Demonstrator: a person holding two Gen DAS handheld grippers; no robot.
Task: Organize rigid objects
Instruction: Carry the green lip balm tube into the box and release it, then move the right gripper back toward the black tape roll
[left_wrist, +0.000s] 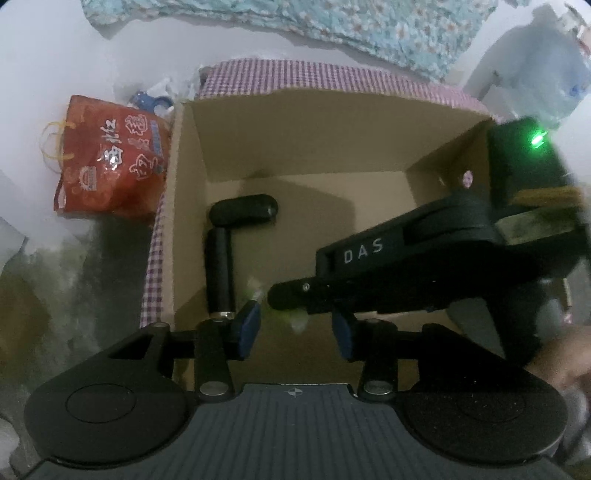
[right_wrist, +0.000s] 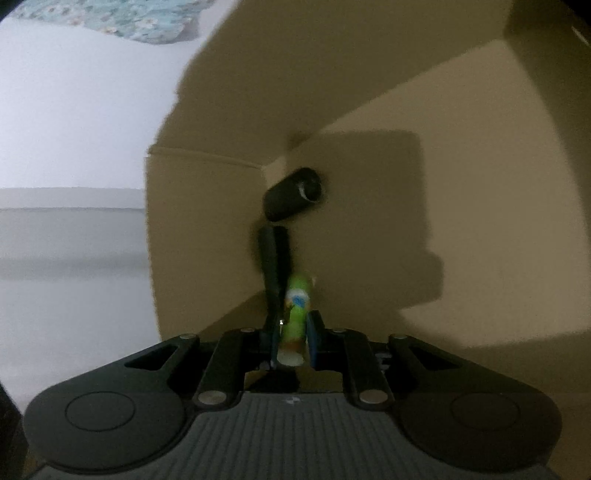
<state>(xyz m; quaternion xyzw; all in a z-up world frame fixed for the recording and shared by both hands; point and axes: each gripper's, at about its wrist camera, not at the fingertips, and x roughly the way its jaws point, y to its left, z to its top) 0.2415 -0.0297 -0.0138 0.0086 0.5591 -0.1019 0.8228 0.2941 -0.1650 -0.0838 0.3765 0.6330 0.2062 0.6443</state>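
Note:
A cardboard box (left_wrist: 295, 122) stands open on a checked cloth. Inside lie a black rounded case (left_wrist: 243, 210) and a black cylinder (left_wrist: 220, 275). My left gripper (left_wrist: 295, 328) is open and empty above the box's near edge. My right gripper (right_wrist: 293, 339) is shut on a small green tube (right_wrist: 297, 314) and reaches into the box. In the left wrist view the right gripper (left_wrist: 291, 299) comes in from the right with the green tube (left_wrist: 297, 317) blurred at its tip. The case (right_wrist: 293, 194) and cylinder (right_wrist: 275, 266) lie beyond the tube.
A red gift bag (left_wrist: 110, 158) lies left of the box on the white surface. A floral blue cloth (left_wrist: 332, 29) lies behind it. The checked cloth (left_wrist: 153, 266) shows along the box's left and far sides. The box wall (right_wrist: 406, 74) rises close on the right.

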